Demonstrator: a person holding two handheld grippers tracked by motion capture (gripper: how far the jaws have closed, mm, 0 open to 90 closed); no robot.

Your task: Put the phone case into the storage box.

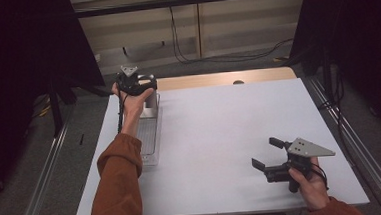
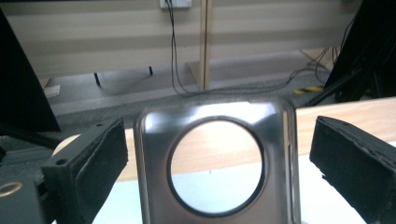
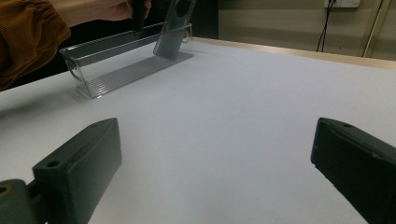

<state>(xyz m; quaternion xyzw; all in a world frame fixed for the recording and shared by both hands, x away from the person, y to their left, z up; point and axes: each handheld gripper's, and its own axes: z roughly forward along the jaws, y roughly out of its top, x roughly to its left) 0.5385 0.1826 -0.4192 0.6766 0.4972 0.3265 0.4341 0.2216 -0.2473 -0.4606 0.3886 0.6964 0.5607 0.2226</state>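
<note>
A shiny metal plate (image 2: 215, 130) with a large round hole stands upright at the far end of a clear plastic tray (image 1: 148, 140) on the left side of the white table. My left gripper (image 1: 148, 83) is held around the plate's top and is open: in the left gripper view (image 2: 217, 135) the plate sits between the two black pads with a gap on each side. My right gripper (image 1: 264, 153) hovers low over the table's near right part, open, with nothing between its jaws. From the right gripper view (image 3: 215, 140) the plate (image 3: 175, 25) and tray (image 3: 116, 70) show far off.
The white table top (image 1: 220, 130) has a wooden strip (image 1: 227, 78) along its far edge. Metal rails run along both sides of the table. Cables lie on the floor beyond it, and dark curtains hang left and right.
</note>
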